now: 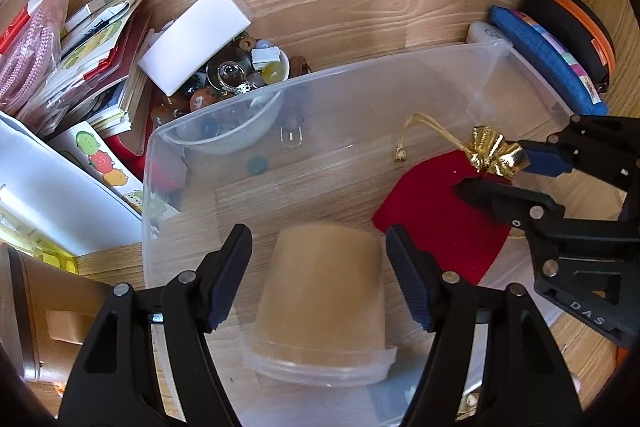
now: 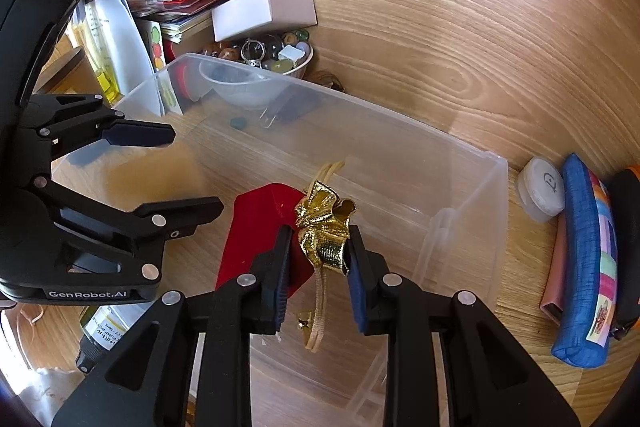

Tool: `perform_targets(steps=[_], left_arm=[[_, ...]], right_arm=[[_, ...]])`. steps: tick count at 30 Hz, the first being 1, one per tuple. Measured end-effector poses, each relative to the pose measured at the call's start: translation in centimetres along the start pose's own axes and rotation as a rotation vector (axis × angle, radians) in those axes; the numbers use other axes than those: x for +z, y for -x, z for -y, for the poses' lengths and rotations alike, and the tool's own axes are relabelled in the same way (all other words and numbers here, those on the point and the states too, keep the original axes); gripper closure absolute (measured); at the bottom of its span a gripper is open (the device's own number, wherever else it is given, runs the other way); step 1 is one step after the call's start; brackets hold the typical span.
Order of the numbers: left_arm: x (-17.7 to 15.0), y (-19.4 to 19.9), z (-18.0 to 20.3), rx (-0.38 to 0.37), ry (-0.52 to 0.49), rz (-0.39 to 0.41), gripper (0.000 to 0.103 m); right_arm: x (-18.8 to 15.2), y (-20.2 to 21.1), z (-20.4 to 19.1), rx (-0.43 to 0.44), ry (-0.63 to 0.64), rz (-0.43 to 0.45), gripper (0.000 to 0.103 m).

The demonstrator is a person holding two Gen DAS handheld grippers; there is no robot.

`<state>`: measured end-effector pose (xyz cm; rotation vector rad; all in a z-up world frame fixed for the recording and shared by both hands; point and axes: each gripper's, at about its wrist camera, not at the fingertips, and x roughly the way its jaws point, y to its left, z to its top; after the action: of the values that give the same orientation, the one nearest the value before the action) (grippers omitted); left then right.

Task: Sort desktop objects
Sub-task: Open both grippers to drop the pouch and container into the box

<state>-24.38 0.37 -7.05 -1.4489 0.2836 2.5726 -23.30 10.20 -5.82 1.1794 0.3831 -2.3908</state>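
A clear plastic bin (image 1: 224, 107) fills the middle of both views. Inside it lies a tan tub (image 1: 320, 311) with its clear lid toward me. My left gripper (image 1: 320, 267) straddles it with its jaws open, a narrow gap on each side. The right wrist view shows that left gripper (image 2: 196, 171) from the side, with its fingers spread. My right gripper (image 2: 318, 255) is shut on the gold ruffled top (image 2: 324, 227) of a red velvet pouch (image 2: 256, 235). The pouch (image 1: 440, 219) hangs over the bin's right half, and its gold cord (image 2: 320, 303) dangles.
A small teal bead (image 1: 256, 165) and a clear clip (image 1: 292, 137) lie in the bin. Behind it are a bowl of beads (image 1: 248, 71), a white box (image 1: 196, 39) and stacked booklets (image 1: 100, 47). A blue pencil case (image 2: 580, 259) and a white puck (image 2: 540, 187) lie on the right.
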Motion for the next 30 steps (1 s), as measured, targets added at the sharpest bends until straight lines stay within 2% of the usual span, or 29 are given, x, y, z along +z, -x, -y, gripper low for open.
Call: perform_targets(steps=[5, 8, 12, 21, 24, 28, 30], left_arm=[[0.1, -0.3, 0.3, 0.009, 0.004, -0.003, 0.033], [0.1, -0.1, 0.1, 0.026, 0.009, -0.005, 0.031], [-0.2, 0.4, -0.2, 0.036, 0.022, 0.003, 0.030], [-0.4, 1.9, -0.7, 0.060, 0.034, 0.027, 0.029], [-0.5, 2.6, -1.0, 0.061, 0.038, 0.040, 0.029], [-0.6, 3.7, -1.1, 0.065, 0.046, 0.058, 0.028], [-0.8, 4.4, -1.2, 0.071, 0.050, 0.075, 0.025]], right_arm=[[0.0, 0.2, 0.1, 0.006, 0.008, 0.006, 0.076], [-0.1, 0.6, 0.2, 0.012, 0.013, 0.015, 0.071], [-0.1, 1.4, 0.0, -0.020, 0.030, 0.046, 0.054], [0.0, 3.0, 0.6, -0.026, 0.019, 0.096, 0.053], [0.1, 3.1, 1.0, 0.019, 0.000, 0.103, 0.053], [0.1, 3.6, 1.3, 0.036, -0.012, 0.115, 0.052], [0.1, 4.0, 1.5, 0.050, -0.022, 0.125, 0.052]])
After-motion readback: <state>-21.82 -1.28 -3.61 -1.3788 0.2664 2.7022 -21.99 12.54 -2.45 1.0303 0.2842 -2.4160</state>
